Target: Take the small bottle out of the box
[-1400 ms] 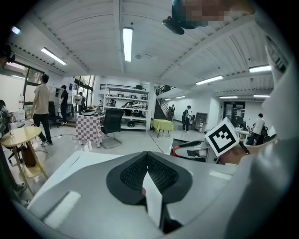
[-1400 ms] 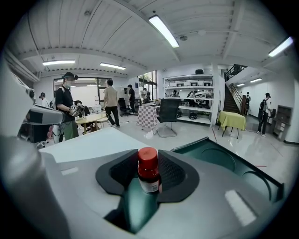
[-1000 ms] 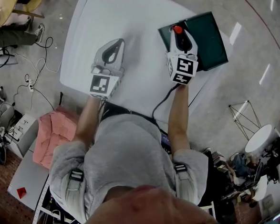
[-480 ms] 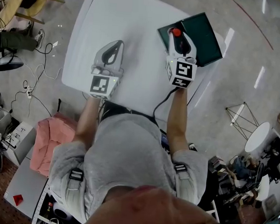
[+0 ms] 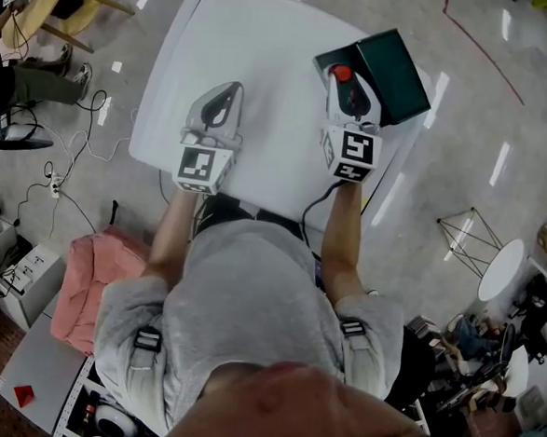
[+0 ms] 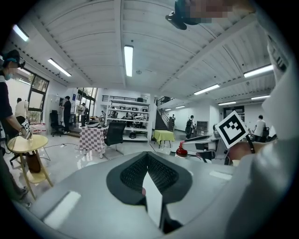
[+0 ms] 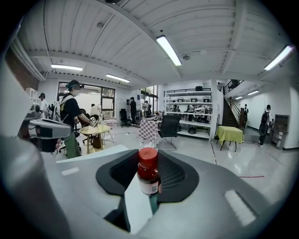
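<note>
While the person leans over the white worktop [image 5: 253, 43], the left claw [image 5: 229, 88] hangs above it, well to the left of the dark green box [image 5: 396, 67]. Its jaws are pressed together with nothing between them. Right of it, the right claw [image 5: 343, 81] reaches the left part of the box, its jaws set fairly wide and clamped on the small bottle [image 7: 148, 176]. The bottle stands upright between the pads, with its red cap on top and its pale label facing the camera. From the head view the cap shows over the left part of the box, and the box itself sits at the worktop's far right corner.
</note>
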A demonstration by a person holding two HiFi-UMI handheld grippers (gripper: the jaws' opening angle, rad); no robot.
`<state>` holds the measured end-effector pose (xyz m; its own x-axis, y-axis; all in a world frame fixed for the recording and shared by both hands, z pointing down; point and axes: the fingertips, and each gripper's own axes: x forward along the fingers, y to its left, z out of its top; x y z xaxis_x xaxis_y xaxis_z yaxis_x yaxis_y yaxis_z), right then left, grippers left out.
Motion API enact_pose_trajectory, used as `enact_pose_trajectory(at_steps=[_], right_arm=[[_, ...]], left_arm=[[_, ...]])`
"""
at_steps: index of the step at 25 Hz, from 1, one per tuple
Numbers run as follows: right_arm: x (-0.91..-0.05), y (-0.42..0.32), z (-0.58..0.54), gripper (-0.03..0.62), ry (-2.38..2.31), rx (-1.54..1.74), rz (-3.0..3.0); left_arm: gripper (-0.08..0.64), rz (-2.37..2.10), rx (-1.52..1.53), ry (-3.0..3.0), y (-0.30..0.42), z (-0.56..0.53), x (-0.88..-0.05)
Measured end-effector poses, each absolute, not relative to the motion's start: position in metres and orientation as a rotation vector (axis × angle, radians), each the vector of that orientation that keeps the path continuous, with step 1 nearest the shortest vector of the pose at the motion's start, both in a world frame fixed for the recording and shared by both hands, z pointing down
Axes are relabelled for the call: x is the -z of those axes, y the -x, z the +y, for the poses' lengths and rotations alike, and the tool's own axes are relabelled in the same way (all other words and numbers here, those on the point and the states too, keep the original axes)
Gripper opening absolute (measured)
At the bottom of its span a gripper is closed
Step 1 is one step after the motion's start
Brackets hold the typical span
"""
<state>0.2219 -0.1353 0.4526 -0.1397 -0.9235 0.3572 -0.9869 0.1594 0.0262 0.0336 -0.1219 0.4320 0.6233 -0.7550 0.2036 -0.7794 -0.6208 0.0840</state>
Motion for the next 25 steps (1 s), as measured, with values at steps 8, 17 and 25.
enact_pose_trajectory(at_steps=[8,17,25], right_arm=[[-0.443,-0.191,-0.116,0.13,-1.831,-0.294,-2.191],[-0.429,-0.132,-0.106,0.13,-1.768,-0.253,-2.265],[-0.422,-0.076,-0.097,0.13,-1.683,-0.236,-2.333]], left_arm=[[0.011,-1.331,-0.192,-2.681,-0.004,-0.106,-0.42],[0.011,-1.417,-0.159,-2.648,0.048,-0.086,-0.409],[0.011,-1.501,-0.141,-2.601,0.096,-0.074,-0.404]])
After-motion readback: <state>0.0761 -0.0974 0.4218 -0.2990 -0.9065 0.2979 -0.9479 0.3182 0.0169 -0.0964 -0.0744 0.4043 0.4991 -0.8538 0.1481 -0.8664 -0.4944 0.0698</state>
